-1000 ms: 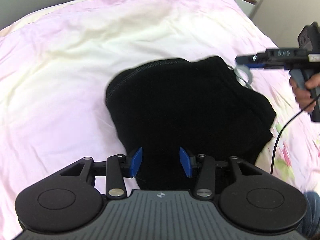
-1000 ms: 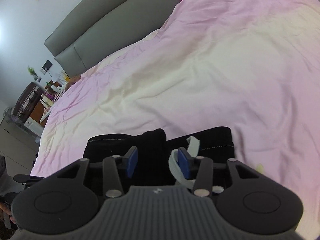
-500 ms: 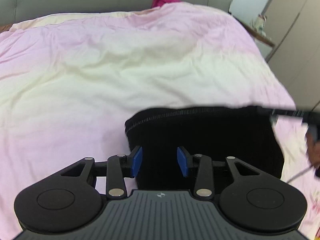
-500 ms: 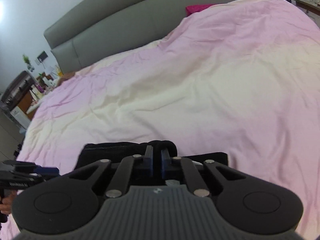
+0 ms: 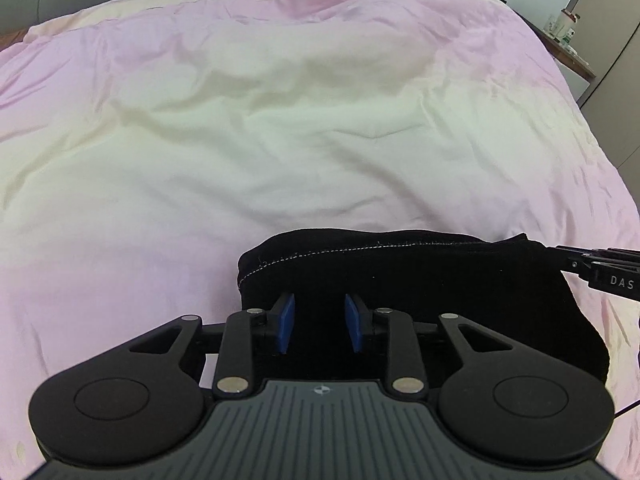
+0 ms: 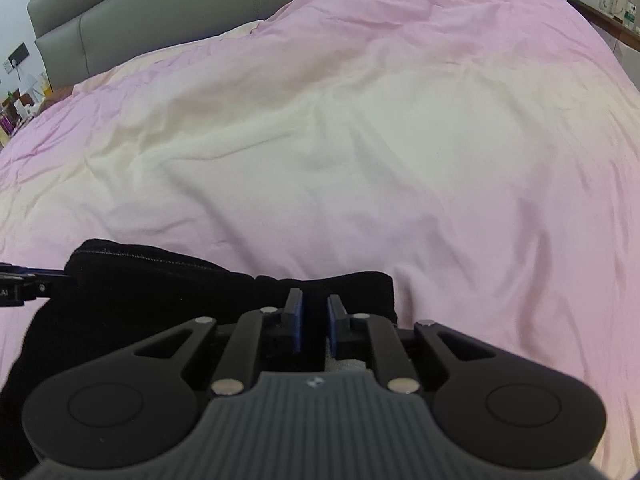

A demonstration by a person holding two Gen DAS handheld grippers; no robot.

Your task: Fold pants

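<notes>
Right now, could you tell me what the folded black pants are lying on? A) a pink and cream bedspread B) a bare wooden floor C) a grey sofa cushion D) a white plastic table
A: in both wrist views the folded black pants lie on the pink and cream bedspread, which surrounds them on every visible side, with a grey headboard beyond.

Only legible text: white letters "DAS" on the right gripper (image 5: 600, 270) at the left-wrist view's right edge; bottle labels on the shelf unreadable.
</notes>
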